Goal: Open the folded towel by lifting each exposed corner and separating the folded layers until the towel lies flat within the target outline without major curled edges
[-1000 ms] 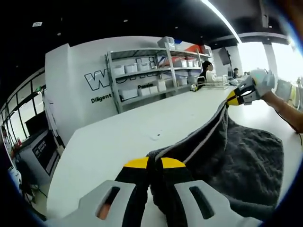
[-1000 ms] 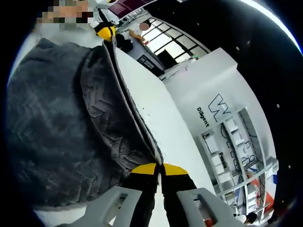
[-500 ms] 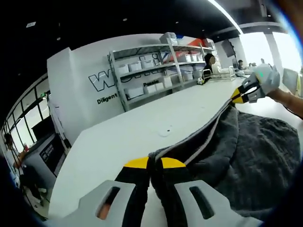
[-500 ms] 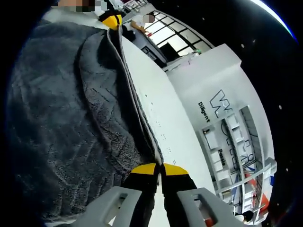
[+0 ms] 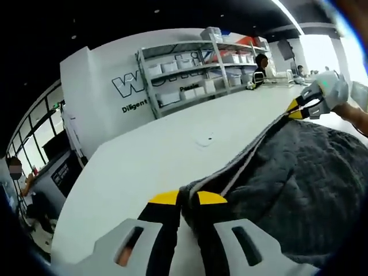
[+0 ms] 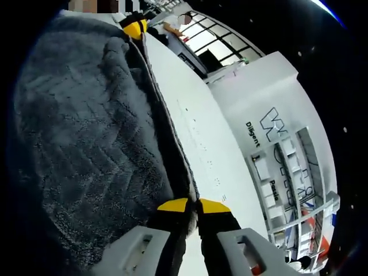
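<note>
Two corners of a dark grey, plush, chevron-textured towel (image 5: 299,172) are seen pinched, one by each tool. In the left gripper view, the left tool (image 5: 182,201) is clenched on a near corner of the towel, its yellow-tipped jaws pressed together over the cloth. A pale-banded edge of the towel is stretched from that corner across to the right tool (image 5: 297,107), which is clamped on the far corner and held by a hand in a pale glove (image 5: 329,92). The rest of the towel is spread over the broad white desk (image 5: 161,161), beside the taut edge. In the right gripper view, the same edge runs between the closed right tool (image 6: 190,206) and the left tool (image 6: 133,27). Grey metal shelving with white bins (image 5: 201,72) is seen beyond the desk.
</note>
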The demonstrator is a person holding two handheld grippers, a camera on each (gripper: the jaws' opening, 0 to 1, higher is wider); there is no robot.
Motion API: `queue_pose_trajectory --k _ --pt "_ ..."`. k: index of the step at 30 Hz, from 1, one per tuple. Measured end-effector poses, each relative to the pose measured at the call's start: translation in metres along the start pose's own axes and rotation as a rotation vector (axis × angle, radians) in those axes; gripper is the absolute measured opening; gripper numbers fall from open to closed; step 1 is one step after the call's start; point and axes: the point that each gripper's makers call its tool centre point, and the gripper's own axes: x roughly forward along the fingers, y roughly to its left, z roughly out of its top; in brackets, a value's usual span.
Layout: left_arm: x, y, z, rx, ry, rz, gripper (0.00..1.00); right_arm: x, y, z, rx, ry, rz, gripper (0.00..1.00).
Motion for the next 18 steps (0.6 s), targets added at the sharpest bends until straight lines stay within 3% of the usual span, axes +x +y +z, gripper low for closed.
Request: queue_pose_trajectory --k 4,8,11,15,18 --pt "-0.002 -0.007 0.001 -0.037 -0.003 -0.040 0.27 0.003 0.000 0.002 0.006 0.010 0.002 0.17" --pt "-0.004 -0.013 0.001 -0.045 0.004 -0.065 0.39 0.000 -0.001 0.003 0.015 0.026 0.002 0.21" --pt "-0.006 -0.014 0.002 -0.073 0.012 -0.071 0.53 -0.005 -0.012 0.003 0.045 0.034 -0.039 0.34" --pt "-0.009 -0.009 0.002 -0.084 0.017 -0.050 0.70 -0.014 -0.014 0.007 0.097 0.006 -0.031 0.40" --pt "-0.014 -0.006 0.004 -0.100 0.014 -0.040 0.81 -0.020 -0.014 0.009 0.130 0.007 -0.038 0.60"
